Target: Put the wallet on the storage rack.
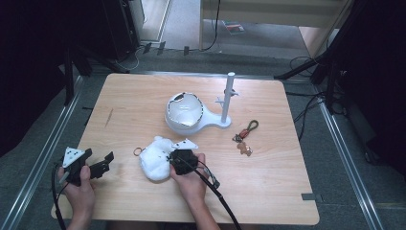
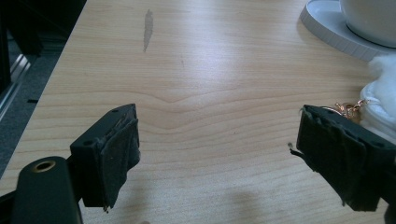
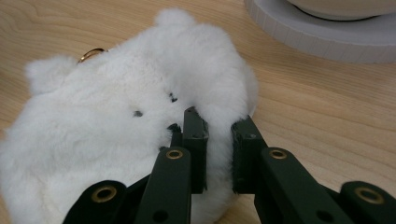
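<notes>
Right claw [image 3: 218,140], rising from the bottom of the frame, with its two black jaws pinched on a fold of the white plush toy [image 3: 112,140]. A gold ring [image 3: 91,53] shows at the toy's upper left. White round base [image 3: 327,39] at upper right, on the wooden bench [image 3: 327,107].

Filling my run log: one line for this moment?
left gripper: open, empty | right gripper: shut on white plush toy | table
</notes>
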Demonstrator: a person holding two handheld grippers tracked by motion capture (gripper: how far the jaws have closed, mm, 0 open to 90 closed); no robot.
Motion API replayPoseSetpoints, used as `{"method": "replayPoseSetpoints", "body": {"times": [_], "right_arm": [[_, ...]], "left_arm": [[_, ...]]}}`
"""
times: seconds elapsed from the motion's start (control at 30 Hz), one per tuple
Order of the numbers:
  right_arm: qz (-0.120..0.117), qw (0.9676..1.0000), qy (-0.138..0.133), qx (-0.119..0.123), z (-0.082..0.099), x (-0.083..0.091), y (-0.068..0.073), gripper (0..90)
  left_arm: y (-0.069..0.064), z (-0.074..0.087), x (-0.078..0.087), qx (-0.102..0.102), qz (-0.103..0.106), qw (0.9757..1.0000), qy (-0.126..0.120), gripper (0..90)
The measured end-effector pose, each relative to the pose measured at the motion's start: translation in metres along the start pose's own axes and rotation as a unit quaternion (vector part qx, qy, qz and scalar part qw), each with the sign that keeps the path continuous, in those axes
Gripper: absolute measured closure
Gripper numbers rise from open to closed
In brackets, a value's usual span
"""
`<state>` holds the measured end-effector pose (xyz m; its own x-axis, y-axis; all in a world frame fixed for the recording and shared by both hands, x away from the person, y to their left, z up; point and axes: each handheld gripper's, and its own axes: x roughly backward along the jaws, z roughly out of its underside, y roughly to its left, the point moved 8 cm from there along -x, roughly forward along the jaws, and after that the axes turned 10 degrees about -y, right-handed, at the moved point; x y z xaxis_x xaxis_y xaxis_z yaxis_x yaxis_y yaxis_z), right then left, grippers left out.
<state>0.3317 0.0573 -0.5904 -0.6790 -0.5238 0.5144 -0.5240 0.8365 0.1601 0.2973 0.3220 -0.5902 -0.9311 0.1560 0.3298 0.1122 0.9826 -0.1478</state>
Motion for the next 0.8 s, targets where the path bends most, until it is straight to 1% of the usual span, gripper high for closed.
{"method": "replayPoseSetpoints", "body": {"times": [0.03,0.1,0.2,0.3,0.4,0.5,0.6,0.63,0.8], "right_arm": [[0.000,1.0000,0.000,0.000,0.000,0.000,0.000,80.3],[-0.012,0.9998,-0.010,-0.008,-0.001,0.005,0.001,80.4],[-0.026,0.9994,-0.024,-0.006,-0.004,0.012,0.004,80.4],[-0.033,0.9985,-0.043,-0.001,-0.010,0.020,0.006,80.4],[-0.043,0.9972,-0.060,-0.009,-0.017,0.029,0.007,80.4],[-0.046,0.9960,-0.075,-0.011,-0.025,0.038,0.006,80.3],[-0.051,0.9945,-0.091,-0.001,-0.032,0.047,0.007,80.3],[-0.050,0.9940,-0.097,0.003,-0.034,0.049,0.008,80.3],[-0.048,0.9908,-0.126,0.005,-0.046,0.063,0.010,80.2]], "left_arm": [[0.000,0.000,0.000,0.000,0.000,1.0000,0.000,13.9],[0.000,0.000,0.000,0.001,0.000,1.0000,0.000,13.9],[0.001,0.000,0.000,0.002,0.000,1.0000,0.000,13.9],[0.001,0.000,0.000,0.002,-0.001,1.0000,0.000,13.9],[0.001,0.000,0.000,0.004,-0.002,1.0000,0.002,13.9],[0.001,0.000,-0.001,0.004,-0.003,1.0000,0.003,13.9],[0.001,0.000,-0.001,0.005,-0.002,1.0000,0.003,14.0],[0.001,0.000,-0.001,0.005,-0.002,1.0000,0.003,13.9],[0.001,0.000,-0.001,0.007,-0.001,1.0000,0.003,14.0]]}}
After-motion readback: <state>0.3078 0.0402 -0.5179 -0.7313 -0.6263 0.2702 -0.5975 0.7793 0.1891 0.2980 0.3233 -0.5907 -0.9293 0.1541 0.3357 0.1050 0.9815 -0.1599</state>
